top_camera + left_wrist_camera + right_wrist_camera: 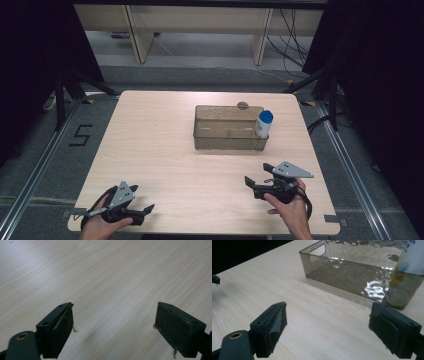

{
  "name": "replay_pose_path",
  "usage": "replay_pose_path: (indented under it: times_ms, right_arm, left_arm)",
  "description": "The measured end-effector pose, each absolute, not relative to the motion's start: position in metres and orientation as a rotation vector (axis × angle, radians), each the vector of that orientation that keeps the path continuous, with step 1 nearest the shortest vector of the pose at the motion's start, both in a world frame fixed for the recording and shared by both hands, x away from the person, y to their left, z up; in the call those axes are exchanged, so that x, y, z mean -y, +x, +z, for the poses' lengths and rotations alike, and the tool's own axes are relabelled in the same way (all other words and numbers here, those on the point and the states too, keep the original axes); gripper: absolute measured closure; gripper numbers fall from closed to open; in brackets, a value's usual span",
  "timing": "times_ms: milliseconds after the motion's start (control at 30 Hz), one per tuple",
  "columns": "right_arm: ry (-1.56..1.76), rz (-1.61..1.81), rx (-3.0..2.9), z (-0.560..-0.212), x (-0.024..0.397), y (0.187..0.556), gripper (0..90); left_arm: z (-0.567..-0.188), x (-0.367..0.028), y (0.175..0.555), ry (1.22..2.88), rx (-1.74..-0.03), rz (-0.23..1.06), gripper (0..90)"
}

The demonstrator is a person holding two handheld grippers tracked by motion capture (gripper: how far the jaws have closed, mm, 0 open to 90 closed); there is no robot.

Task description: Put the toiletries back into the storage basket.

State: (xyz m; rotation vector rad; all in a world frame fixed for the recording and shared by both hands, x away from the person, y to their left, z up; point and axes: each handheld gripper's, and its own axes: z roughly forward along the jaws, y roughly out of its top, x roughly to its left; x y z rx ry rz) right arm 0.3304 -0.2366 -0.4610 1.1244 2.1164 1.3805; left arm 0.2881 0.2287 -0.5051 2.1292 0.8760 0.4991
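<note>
Both tongs point(113, 322) point(328, 325) gape wide, empty

Light wood-grain table point(165, 150) with rounded corners. A translucent grey rectangular bin point(227, 140) rests directly on it toward one o'clock of centre. A small round object point(243, 105), unidentifiable, lies at the bin's twelve o'clock side.

Lab/test rig: black curtains point(30, 60); floor rails point(30, 175); loose cables point(292, 40).
</note>
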Motion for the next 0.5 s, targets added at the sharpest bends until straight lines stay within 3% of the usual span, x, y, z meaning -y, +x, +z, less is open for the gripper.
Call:
replay_pose_path:
  times_ms: [500]
  right_arm:
    - [1.151, 1.406, -2.129, -0.465, 0.235, 0.318, 15.5]
  left_arm:
    - [-0.505, -0.229, 0.288, 2.131, -0.878, 0.497, 14.8]
